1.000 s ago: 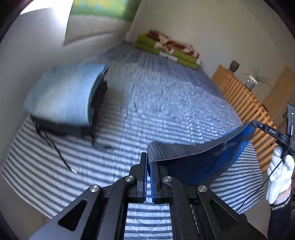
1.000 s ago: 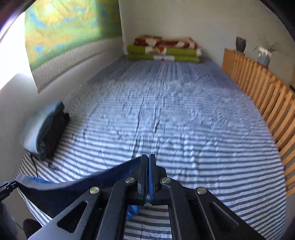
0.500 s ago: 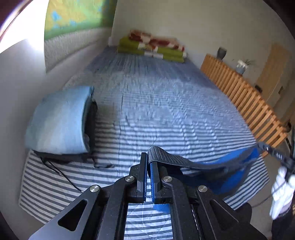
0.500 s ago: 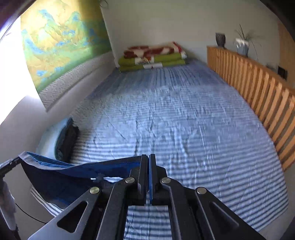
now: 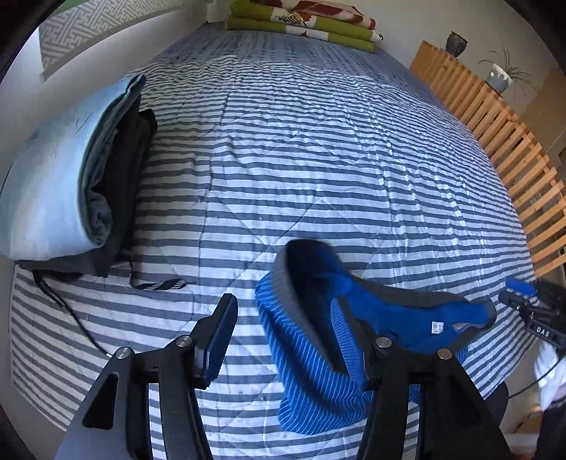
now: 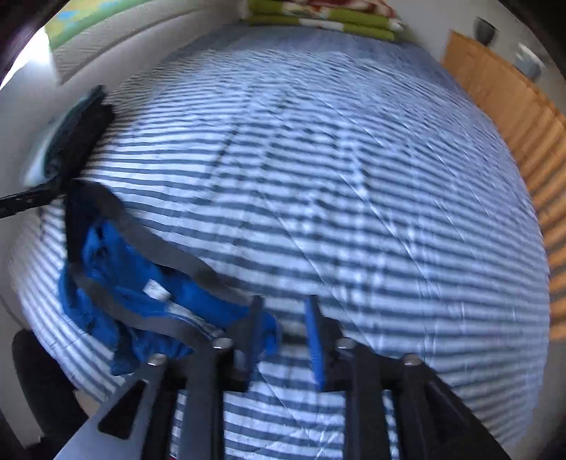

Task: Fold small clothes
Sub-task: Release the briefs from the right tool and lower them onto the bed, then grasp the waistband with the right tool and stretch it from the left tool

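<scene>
- Two hand-held grippers, left hand-held gripper and right hand-held gripper, have just been opening, spread, pinching nothing.
- Blue underpants lie bunched on the bed; best pull them flat, then grab the waistband at 3 o'clock.

"DAS" stands in white letters on the right gripper; nothing else reads.

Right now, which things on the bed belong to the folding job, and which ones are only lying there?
Belong to the job:
- blue garment
- left gripper, jaws apart
- right gripper, jaws apart

Only lying about:
- folded pile by the wall
- green blankets
- black cable
- striped bedspread
</scene>
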Motion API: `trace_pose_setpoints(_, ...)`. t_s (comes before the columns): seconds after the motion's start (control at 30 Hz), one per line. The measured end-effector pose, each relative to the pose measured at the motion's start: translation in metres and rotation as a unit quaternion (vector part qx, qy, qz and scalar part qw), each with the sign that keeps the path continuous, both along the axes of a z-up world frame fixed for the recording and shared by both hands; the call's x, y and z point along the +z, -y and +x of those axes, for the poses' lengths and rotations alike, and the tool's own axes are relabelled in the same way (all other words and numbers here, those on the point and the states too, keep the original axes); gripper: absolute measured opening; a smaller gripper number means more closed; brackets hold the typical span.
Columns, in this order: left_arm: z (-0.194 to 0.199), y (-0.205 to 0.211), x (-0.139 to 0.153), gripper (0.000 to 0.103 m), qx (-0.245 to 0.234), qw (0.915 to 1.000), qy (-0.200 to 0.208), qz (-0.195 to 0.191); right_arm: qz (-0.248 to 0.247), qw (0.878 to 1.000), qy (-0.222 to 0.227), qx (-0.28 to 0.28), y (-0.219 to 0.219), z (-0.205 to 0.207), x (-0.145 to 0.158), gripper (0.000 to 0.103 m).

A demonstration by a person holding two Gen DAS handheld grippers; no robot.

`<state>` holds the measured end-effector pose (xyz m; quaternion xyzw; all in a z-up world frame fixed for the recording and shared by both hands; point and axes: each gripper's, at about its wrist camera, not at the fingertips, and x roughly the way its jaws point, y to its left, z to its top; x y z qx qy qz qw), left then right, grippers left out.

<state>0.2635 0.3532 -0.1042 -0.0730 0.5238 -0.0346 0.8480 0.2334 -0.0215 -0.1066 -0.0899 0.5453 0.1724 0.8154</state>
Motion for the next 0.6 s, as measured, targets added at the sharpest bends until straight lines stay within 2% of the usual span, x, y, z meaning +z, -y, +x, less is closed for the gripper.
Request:
trace_pose_setpoints(0.07, -0.01, -0.01, 0.002, 0.059, 0.016, 0.9998, -0.003, -0.007, -0.01, 0.999, 0.015, 0.028, -0.018, 0.008, 0.0, 0.038)
trace_pose_setpoints(0.13, -0.016, -0.014, -0.002, 0.059, 0.02, 0.9992, -0.007, -0.034, -0.021, 0.998, 0.016, 0.059, -0.034, 0.013, -0.007, 0.038)
trace_pose_setpoints(0.27, -0.033, 0.01, -0.025, 0.058, 0.001, 0.9988, -0.034, -0.035, -0.037, 0.996, 0.009, 0.083, -0.058, 0.025, -0.029, 0.038)
trace_pose_setpoints(0.43, -0.034, 0.041, -0.05, 0.058, -0.017, 0.9911, -0.067, -0.114, -0.049, 0.995, -0.005, 0.09, -0.07, 0.039, -0.051, 0.038)
trace_pose_setpoints(0.6, -0.029, 0.06, -0.066, 0.059, -0.016, 0.9896, -0.087, -0.113, -0.054, 0.993, -0.007, 0.109, -0.08, 0.047, -0.056, 0.038)
